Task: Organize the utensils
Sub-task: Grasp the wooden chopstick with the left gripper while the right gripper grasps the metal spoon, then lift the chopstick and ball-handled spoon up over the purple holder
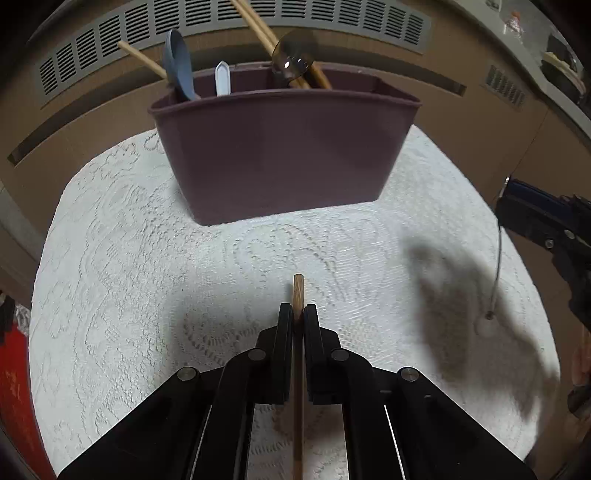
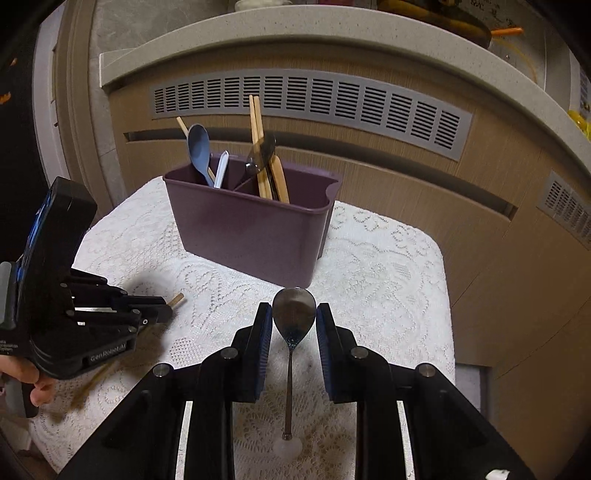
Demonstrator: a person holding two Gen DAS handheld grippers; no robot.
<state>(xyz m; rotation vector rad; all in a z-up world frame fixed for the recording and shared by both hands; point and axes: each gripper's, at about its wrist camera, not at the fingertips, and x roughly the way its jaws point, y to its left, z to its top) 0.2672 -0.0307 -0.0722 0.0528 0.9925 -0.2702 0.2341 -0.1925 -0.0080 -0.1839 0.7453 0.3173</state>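
A purple utensil holder (image 1: 280,151) stands at the far side of a white lace-covered table (image 1: 129,258); it also shows in the right wrist view (image 2: 251,229). It holds a blue spoon (image 2: 199,147), a white utensil (image 2: 221,168), a dark ladle (image 2: 260,155) and wooden chopsticks (image 2: 256,140). My left gripper (image 1: 298,314) is shut on a wooden chopstick (image 1: 298,291), held above the cloth; it shows in the right wrist view (image 2: 166,308). My right gripper (image 2: 294,314) is shut on the bowl of a metal spoon (image 2: 293,314), whose handle hangs down to the cloth.
A brown cabinet with grey vent grilles (image 2: 310,99) rises behind the table under a pale countertop (image 2: 295,33). The table edge drops off at the right (image 2: 448,295). A red object (image 1: 14,387) lies off the table's left edge.
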